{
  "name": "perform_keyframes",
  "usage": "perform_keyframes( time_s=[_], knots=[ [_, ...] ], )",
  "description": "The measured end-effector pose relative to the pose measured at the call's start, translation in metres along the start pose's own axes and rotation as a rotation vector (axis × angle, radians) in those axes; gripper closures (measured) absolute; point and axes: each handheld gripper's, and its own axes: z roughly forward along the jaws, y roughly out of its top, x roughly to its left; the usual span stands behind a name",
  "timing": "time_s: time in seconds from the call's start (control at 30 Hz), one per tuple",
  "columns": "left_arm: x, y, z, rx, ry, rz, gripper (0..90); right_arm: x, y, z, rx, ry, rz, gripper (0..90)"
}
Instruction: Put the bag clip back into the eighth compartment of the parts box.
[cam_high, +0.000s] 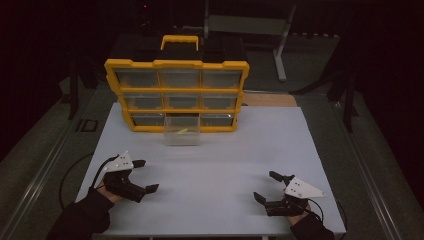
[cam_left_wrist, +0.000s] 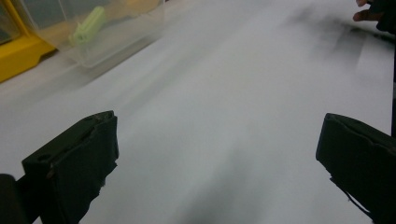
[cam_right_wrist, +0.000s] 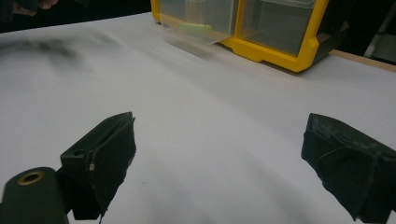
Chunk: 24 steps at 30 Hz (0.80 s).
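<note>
Drawer (cam_high: 182, 136) is pulled out, exposing a green piece (cam_high: 183, 131); left gripper (cam_high: 145, 176) and right gripper (cam_high: 265, 187) rest released, jaws apart

A dim, dark room surrounds a white table (cam_high: 280, 150). At twelve o'clock stands a grey metal bench frame (cam_high: 250, 25); grey floor (cam_high: 35, 145) flanks both sides.
</note>
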Motion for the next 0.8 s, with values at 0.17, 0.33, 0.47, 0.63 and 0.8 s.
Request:
perform_keyframes(
  time_s=[0.17, 0.33, 0.47, 0.63, 0.8],
  knots=[
    [-0.003, -0.013, -0.001, -0.017, 0.01, -0.014, 0.2, 0.0, 0.0, 0.0, 0.003, 0.0, -0.001, 9.6],
    [-0.004, -0.023, -0.001, -0.032, 0.022, -0.032, 0.2, 0.0, 0.0, 0.0, 0.004, 0.0, -0.002, 9.6],
    [-0.005, -0.028, -0.001, -0.035, 0.054, -0.02, 0.2, 0.0, 0.0, 0.0, 0.003, -0.001, -0.003, 9.6],
    [-0.004, -0.036, 0.001, -0.03, 0.084, -0.034, 0.2, 0.0, 0.0, 0.0, 0.003, -0.002, -0.003, 9.6],
    [-0.006, -0.041, 0.003, -0.021, 0.12, -0.031, 0.2, 0.0, 0.0, -0.001, 0.002, -0.001, -0.001, 9.6]
  ],
)
